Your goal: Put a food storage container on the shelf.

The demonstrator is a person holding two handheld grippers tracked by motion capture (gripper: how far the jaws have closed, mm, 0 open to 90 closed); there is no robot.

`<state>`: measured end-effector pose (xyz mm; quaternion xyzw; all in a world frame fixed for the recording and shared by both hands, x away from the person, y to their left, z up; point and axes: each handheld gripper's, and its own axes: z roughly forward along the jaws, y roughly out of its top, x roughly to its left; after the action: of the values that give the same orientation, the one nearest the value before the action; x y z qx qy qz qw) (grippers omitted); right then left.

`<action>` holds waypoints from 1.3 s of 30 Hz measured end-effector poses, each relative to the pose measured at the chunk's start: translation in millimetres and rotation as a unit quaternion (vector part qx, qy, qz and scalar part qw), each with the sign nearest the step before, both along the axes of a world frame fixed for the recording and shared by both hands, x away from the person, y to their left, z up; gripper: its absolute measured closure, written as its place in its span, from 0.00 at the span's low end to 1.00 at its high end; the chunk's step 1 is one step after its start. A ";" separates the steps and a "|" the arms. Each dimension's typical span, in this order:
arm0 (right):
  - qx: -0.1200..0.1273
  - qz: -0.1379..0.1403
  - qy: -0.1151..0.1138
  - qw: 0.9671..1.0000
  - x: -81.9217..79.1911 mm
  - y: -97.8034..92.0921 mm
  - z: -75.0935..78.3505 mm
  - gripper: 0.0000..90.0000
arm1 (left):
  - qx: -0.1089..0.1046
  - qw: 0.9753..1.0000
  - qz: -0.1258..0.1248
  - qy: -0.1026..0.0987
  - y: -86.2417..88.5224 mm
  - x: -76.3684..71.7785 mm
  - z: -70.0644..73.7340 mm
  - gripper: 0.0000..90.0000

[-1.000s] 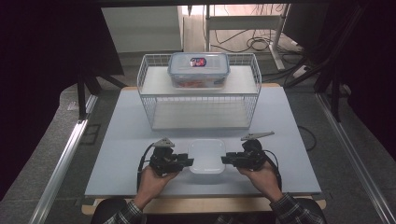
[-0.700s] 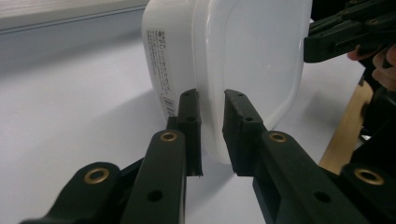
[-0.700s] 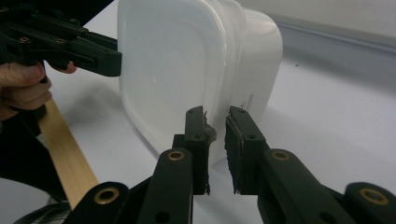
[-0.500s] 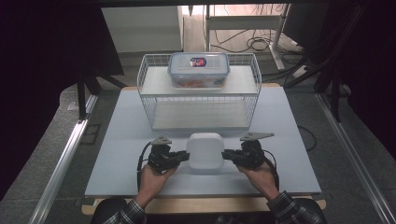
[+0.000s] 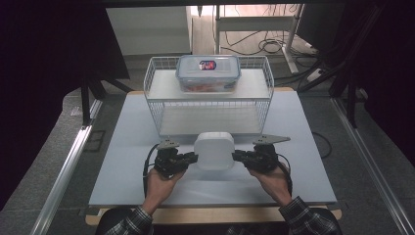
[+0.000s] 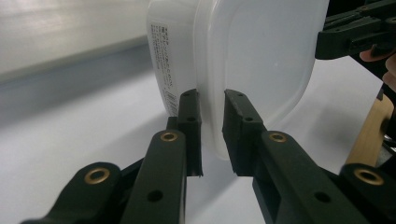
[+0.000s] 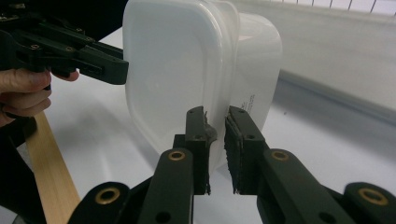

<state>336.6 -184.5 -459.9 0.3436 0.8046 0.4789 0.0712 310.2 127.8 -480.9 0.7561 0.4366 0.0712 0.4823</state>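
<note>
High view first: a translucent white plastic tub (image 5: 214, 150), rounded at the corners and lidless, is held up on edge between the two grippers, just above the near middle of the table (image 5: 122, 161). The left gripper (image 5: 190, 158) pinches its left rim and the right gripper (image 5: 239, 156) its right rim, each with jaws narrowed onto the thin flange. Left gripper view shows the black jaws clamped on the milky, smooth rim, with a printed label down the tub's side (image 6: 169, 74). Right gripper view shows worn, ragged pads (image 7: 232, 149) biting the same soft rim from the other side.

The table is a matte pale grey-blue board with a bare wooden strip (image 5: 205, 214) along the near edge. Behind the tub stands a white wire basket (image 5: 156, 105), and on its top shelf sits a clear lidded box (image 5: 208, 73) with something red inside. Beyond, the room is dim, with cables (image 5: 266, 46) on the floor and metal rails (image 5: 61, 176) alongside.
</note>
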 end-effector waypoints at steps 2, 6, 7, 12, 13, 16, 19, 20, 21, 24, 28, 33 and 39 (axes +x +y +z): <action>0.000 0.002 -0.007 1.000 1.3 0.8 2.8 0.88 | 0.001 1.000 0.000 -0.005 1.1 1.2 3.0 0.87; 0.003 0.002 -0.016 1.000 5.2 2.7 10.7 0.88 | 0.004 1.000 0.002 -0.014 2.1 3.7 10.3 0.87; 0.003 0.002 -0.016 1.000 5.2 2.7 10.7 0.88 | 0.004 1.000 0.003 -0.016 2.4 4.6 12.4 0.87; 0.005 0.001 -0.032 0.999 9.8 4.6 22.3 0.88 | 0.006 1.000 0.005 -0.030 3.8 9.3 24.9 0.87; 0.006 0.001 -0.037 0.999 11.6 5.3 27.2 0.88 | 0.009 0.999 0.005 -0.036 4.4 11.1 30.8 0.87; 0.007 0.001 -0.041 0.999 13.5 5.7 32.2 0.88 | 0.011 0.999 0.005 -0.040 4.7 13.0 36.5 0.87; 0.012 0.001 -0.048 0.999 16.3 6.1 39.6 0.88 | 0.010 0.999 0.004 -0.045 5.7 16.4 45.5 0.87; 0.015 0.002 -0.050 0.999 19.0 6.1 44.5 0.88 | 0.012 0.999 0.006 -0.047 6.0 17.5 48.5 0.87; 0.015 0.002 -0.050 0.999 19.0 6.1 44.5 0.88 | 0.014 0.999 0.005 -0.050 6.3 18.6 51.7 0.87; 0.020 0.003 -0.055 0.998 23.2 6.2 51.5 0.88 | 0.016 0.998 0.005 -0.058 6.9 21.8 60.4 0.87; 0.026 0.004 -0.061 0.998 28.4 6.4 61.4 0.88 | 0.016 0.998 0.006 -0.066 7.5 25.7 70.6 0.87; 0.026 0.004 -0.071 0.997 32.0 7.4 73.3 0.88 | 0.018 0.997 0.008 -0.077 8.4 28.7 83.2 0.87; 0.030 0.004 -0.082 0.996 35.5 9.6 85.6 0.88 | 0.019 0.996 0.011 -0.087 10.2 31.0 95.7 0.87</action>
<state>372.1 -175.0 -374.3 0.3020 0.7828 0.5295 0.1251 341.2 138.0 -385.2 0.7513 0.4001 0.1501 0.5029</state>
